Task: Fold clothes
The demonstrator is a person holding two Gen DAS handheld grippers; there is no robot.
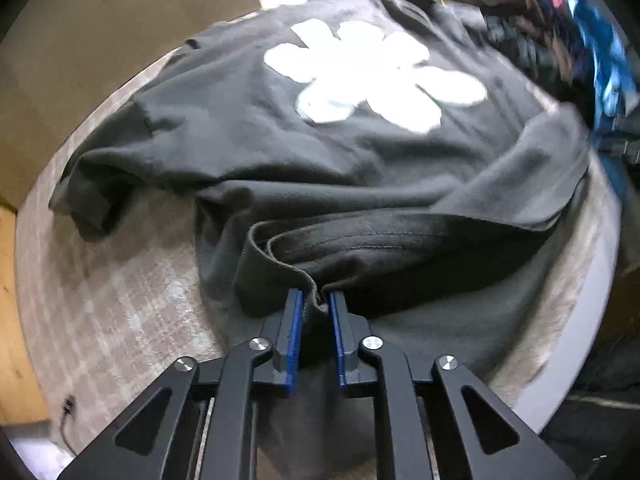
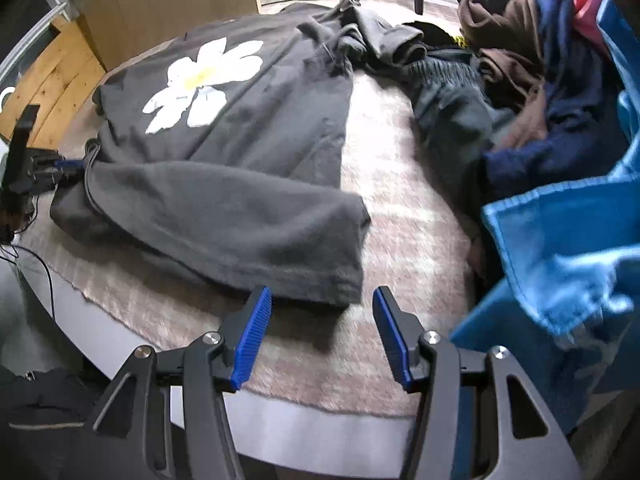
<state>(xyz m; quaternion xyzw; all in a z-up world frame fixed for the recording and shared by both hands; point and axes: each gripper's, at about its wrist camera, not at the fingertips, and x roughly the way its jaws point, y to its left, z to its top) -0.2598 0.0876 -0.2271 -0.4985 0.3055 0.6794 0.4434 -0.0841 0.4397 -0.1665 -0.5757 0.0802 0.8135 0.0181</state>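
Note:
A dark grey sweatshirt with a white daisy print lies spread on a round table. My left gripper is shut on the sweatshirt's hem edge, which bunches between the blue pads. In the right wrist view the same sweatshirt lies with one sleeve folded across its lower part, and the left gripper shows at its far left corner. My right gripper is open, hovering just in front of the sleeve's cuff end, nothing between its fingers.
A pinkish-beige cloth covers the round table. A pile of other clothes, brown, navy, blue and pink, crowds the right side, with a blue towel close to my right gripper. Wooden furniture stands at the left.

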